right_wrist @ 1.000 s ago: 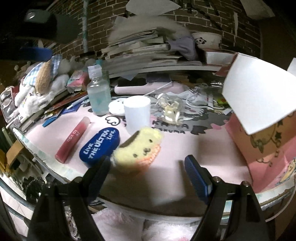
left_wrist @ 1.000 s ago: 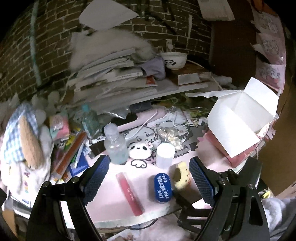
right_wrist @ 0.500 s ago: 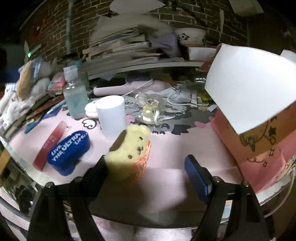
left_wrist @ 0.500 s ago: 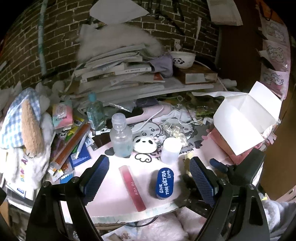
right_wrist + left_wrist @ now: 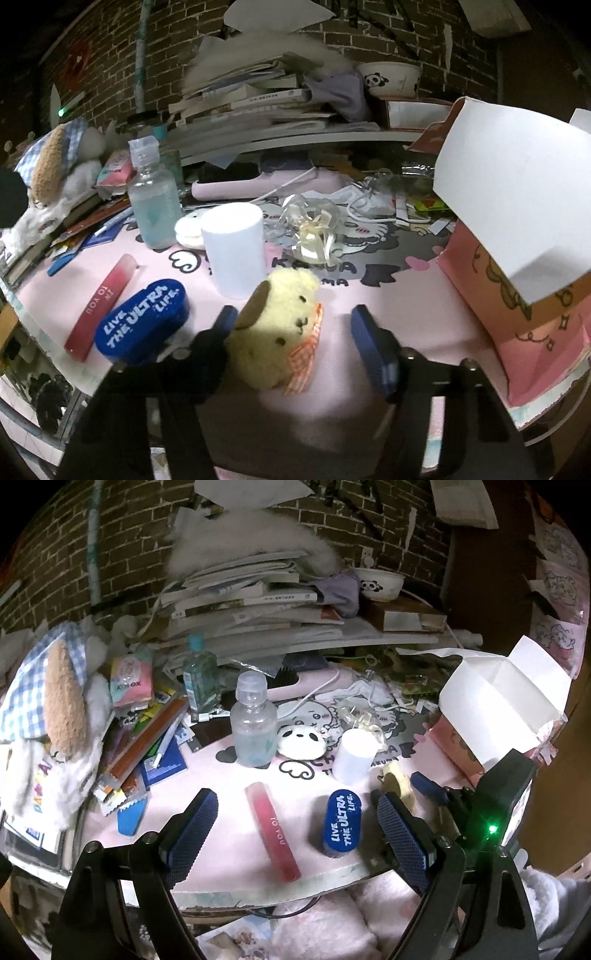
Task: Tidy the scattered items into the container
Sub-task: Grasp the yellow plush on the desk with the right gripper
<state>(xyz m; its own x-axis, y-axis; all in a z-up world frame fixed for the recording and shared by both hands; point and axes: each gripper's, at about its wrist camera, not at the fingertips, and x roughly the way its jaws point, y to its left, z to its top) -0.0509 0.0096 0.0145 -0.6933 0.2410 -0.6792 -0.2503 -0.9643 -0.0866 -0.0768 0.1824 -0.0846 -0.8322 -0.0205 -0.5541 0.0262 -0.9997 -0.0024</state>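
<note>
Since a second ago the right gripper [image 5: 291,332] has closed in on the yellow plush puppy with the orange checked scarf [image 5: 277,328], which now sits between its spread blue pads; the left pad touches the toy's brown ear side, while the right pad [image 5: 369,347] stands apart at the toy's 3 o'clock. The toy lies on the pink printed mat [image 5: 406,325], head towards 12 o'clock. The pink cardboard box with white open flaps [image 5: 517,295], the likely container, stands at 3 o'clock from the jaws. The left gripper [image 5: 295,834] hangs spread and empty over the table edge, nearer the blue oval case [image 5: 341,823] and the red tube [image 5: 273,834]. The right hand is clearly nearer the toy.
</note>
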